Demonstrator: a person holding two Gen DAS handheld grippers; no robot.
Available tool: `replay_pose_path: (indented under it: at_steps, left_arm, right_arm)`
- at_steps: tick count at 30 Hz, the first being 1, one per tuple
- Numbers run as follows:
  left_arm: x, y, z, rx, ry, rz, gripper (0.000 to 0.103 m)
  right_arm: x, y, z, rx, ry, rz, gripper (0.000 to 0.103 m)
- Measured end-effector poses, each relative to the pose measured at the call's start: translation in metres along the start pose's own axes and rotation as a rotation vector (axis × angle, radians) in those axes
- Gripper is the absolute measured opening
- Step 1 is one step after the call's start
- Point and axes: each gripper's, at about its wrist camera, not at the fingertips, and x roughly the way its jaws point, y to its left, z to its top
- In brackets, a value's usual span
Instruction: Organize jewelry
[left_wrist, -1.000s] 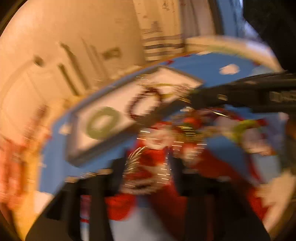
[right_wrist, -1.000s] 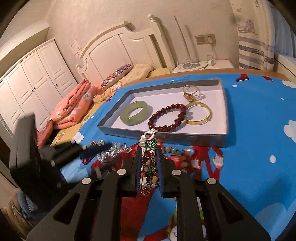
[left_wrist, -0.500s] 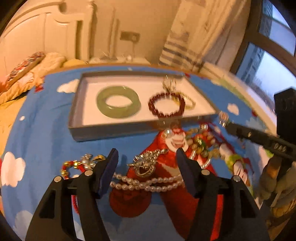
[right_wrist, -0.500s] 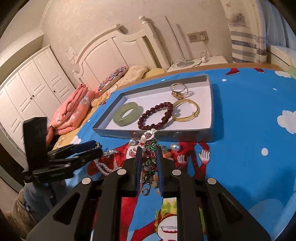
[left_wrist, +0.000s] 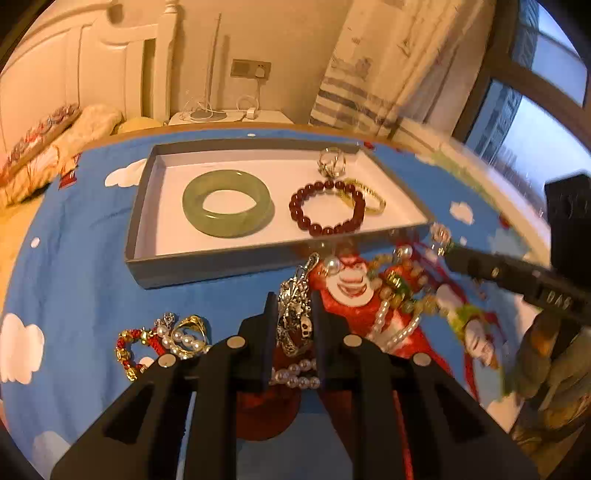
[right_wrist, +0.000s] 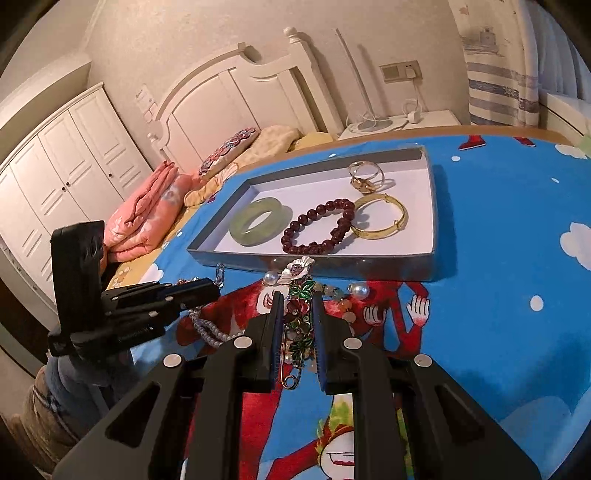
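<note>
A grey tray (left_wrist: 207, 267) (right_wrist: 430, 206) on the blue cloth holds a green jade bangle (left_wrist: 228, 206) (right_wrist: 260, 220), a dark red bead bracelet (left_wrist: 327, 208) (right_wrist: 317, 230), a gold bangle (right_wrist: 380, 219) and a gold ring (right_wrist: 365, 179). My left gripper (left_wrist: 293, 317) is shut on a silver brooch (left_wrist: 293, 295), just in front of the tray. My right gripper (right_wrist: 297, 314) is shut on a flower brooch with a safety pin (right_wrist: 297, 295), near the tray's front wall. A pearl strand (left_wrist: 295, 373) lies under the left gripper.
Loose on the cloth: a red-and-gold bracelet with pearls and a gold ring (left_wrist: 162, 341) at left, a bead and pearl necklace (left_wrist: 402, 291) at right. A bed with pillows (right_wrist: 236, 151) and a nightstand (right_wrist: 399, 122) lie beyond the table edge.
My left gripper has closed on the silver brooch, which lay between its open fingers half a second ago. My right gripper keeps hold of the flower brooch near the tray front.
</note>
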Motion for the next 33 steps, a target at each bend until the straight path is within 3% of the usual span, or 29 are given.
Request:
replay_pose_path:
  at_steps: [4, 11, 21, 27, 30, 33]
  left_arm:
    - [-0.005, 0.006, 0.010, -0.059, -0.022, -0.070, 0.017]
    - [0.001, 0.002, 0.047, -0.061, -0.056, -0.091, 0.018]
    - [0.051, 0.014, 0.100, -0.208, -0.047, -0.192, 0.018]
    - [0.093, 0.032, 0.125, -0.316, 0.014, -0.237, 0.018]
    - [0.108, 0.039, 0.132, -0.351, 0.028, -0.241, 0.018]
    - [0.120, 0.046, 0.133, -0.372, 0.039, -0.192, 0.018]
  right_arm:
    - [-0.001, 0.000, 0.006, -0.005, -0.011, -0.006, 0.016]
    - [0.000, -0.002, 0.027, -0.030, -0.037, -0.043, 0.016]
    - [0.030, -0.024, 0.060, -0.027, -0.019, -0.134, 0.016]
    - [0.061, -0.048, 0.085, -0.005, 0.031, -0.223, 0.016]
    - [0.071, -0.053, 0.092, -0.021, 0.037, -0.257, 0.016]
    - [0.081, -0.056, 0.100, -0.047, 0.047, -0.285, 0.016]
